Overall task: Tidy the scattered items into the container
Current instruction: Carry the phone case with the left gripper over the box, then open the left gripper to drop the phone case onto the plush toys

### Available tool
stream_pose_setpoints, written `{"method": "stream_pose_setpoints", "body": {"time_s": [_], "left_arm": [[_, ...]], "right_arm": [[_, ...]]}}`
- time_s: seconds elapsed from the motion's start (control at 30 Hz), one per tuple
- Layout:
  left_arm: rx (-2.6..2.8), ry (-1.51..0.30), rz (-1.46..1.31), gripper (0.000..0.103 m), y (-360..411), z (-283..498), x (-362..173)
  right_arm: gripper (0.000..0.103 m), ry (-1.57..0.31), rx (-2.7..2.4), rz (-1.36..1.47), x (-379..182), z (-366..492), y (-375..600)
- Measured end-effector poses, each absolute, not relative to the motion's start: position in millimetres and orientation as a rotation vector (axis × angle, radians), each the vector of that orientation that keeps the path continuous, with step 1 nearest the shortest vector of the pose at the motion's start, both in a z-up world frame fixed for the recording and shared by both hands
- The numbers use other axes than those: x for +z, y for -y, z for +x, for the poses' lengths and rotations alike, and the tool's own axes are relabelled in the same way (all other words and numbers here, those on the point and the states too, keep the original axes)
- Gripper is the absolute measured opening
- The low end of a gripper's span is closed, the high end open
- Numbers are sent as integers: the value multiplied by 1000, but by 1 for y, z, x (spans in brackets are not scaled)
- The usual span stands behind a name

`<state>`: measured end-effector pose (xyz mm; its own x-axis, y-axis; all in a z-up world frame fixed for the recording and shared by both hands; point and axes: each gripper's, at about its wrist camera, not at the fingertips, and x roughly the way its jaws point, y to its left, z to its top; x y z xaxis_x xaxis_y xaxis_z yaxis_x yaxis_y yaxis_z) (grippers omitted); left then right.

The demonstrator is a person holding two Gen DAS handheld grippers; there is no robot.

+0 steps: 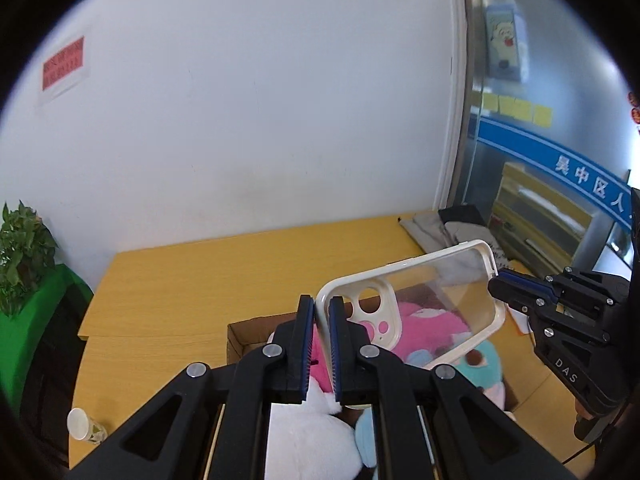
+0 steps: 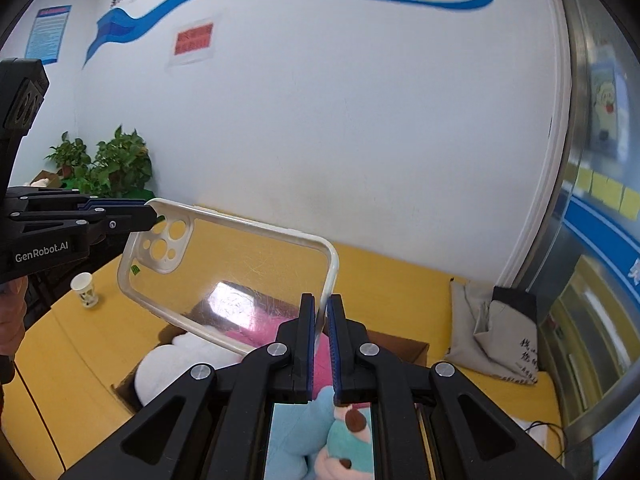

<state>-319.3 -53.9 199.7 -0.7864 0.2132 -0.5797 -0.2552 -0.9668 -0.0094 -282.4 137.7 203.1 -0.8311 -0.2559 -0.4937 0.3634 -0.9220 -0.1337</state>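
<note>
A clear phone case with a white rim (image 1: 440, 304) hangs in the air over an open cardboard box (image 1: 240, 336) of plush toys. My left gripper (image 1: 320, 312) is shut on the camera-cutout end of the phone case. My right gripper (image 1: 496, 284) pinches the case's opposite end. In the right wrist view the phone case (image 2: 240, 264) spans between my right gripper (image 2: 322, 312), shut on its near rim, and my left gripper (image 2: 150, 212) at the cutout corner. The cardboard box (image 2: 404, 344) sits below.
The box holds pink (image 1: 424, 320), white (image 1: 304, 432) and teal (image 2: 296, 432) plush toys. A paper cup (image 2: 85, 289) stands on the yellow table (image 1: 192, 280) at the left. A grey cloth bag (image 2: 492, 332) lies at the right by a glass wall. Potted plants (image 2: 108, 164) stand at the far left.
</note>
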Motion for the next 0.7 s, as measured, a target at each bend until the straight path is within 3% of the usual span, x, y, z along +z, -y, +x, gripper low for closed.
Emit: {"method": "stream_pose_setpoints", "body": {"time_s": [0.4, 0.67, 0.7], "left_arm": [[2585, -43, -1266, 7, 48, -416, 60], [2553, 48, -1310, 9, 49, -420, 46], [2554, 67, -1296, 11, 50, -417, 49]], "right_arm": [[7, -226, -2638, 1160, 52, -400, -133], [7, -288, -2640, 1261, 24, -408, -139], [11, -281, -2642, 1259, 25, -407, -140]]}}
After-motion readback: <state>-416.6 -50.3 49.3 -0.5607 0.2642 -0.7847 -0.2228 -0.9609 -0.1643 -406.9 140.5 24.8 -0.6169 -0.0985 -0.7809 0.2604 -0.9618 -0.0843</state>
